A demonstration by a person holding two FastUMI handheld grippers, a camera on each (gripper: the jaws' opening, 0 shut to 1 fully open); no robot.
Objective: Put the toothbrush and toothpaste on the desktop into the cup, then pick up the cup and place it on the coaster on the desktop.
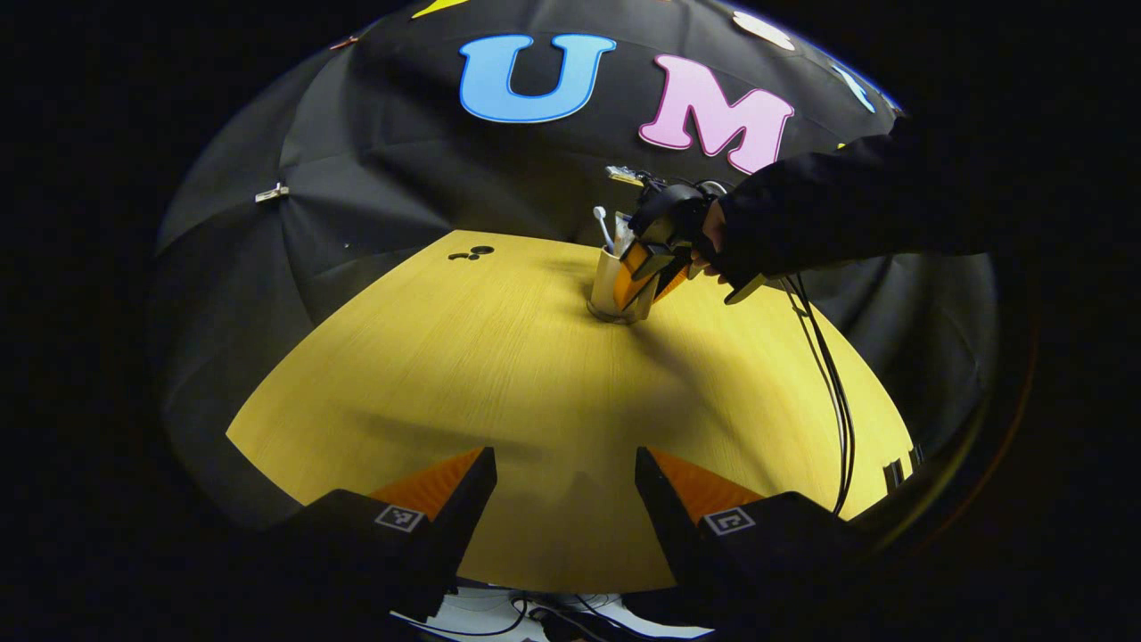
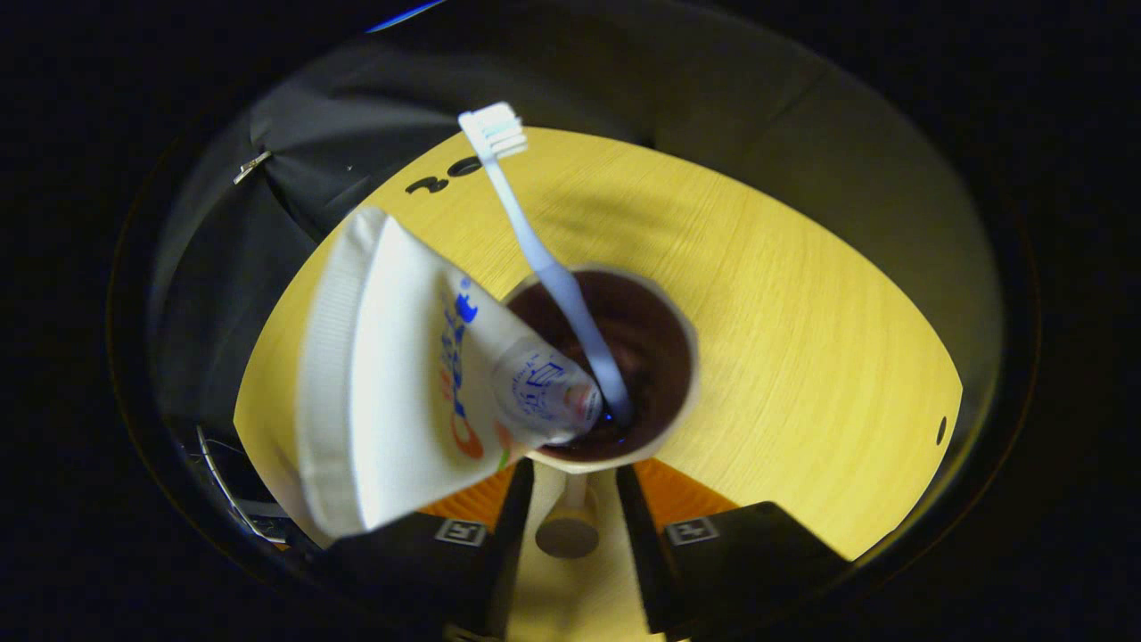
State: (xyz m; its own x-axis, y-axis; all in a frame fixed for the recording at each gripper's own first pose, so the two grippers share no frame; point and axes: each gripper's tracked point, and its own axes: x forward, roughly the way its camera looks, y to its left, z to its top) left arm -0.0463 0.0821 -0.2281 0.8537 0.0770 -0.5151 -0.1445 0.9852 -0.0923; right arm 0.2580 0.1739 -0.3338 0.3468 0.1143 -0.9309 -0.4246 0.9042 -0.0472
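Note:
A beige cup (image 1: pixel 611 287) stands far back on the yellow table, with a thin darker disc, apparently the coaster (image 1: pixel 613 316), under its base. The white toothbrush (image 2: pixel 535 250) and the white toothpaste tube (image 2: pixel 401 374) lean inside the cup (image 2: pixel 677 401), seen from above in the right gripper view. My right gripper (image 2: pixel 575 486) has a finger on each side of the cup's handle (image 2: pixel 570 526), with slim gaps, so it is narrowly open. A hand in a black sleeve (image 1: pixel 847 214) holds that right gripper (image 1: pixel 655 267) against the cup. My left gripper (image 1: pixel 566 481) hangs open over the table's near edge, holding nothing.
Black cables (image 1: pixel 833 383) trail from the right gripper across the table's right side. Small dark holes (image 1: pixel 472 254) mark the far left of the table top (image 1: pixel 499 374). Black cloth walls close off the back and sides.

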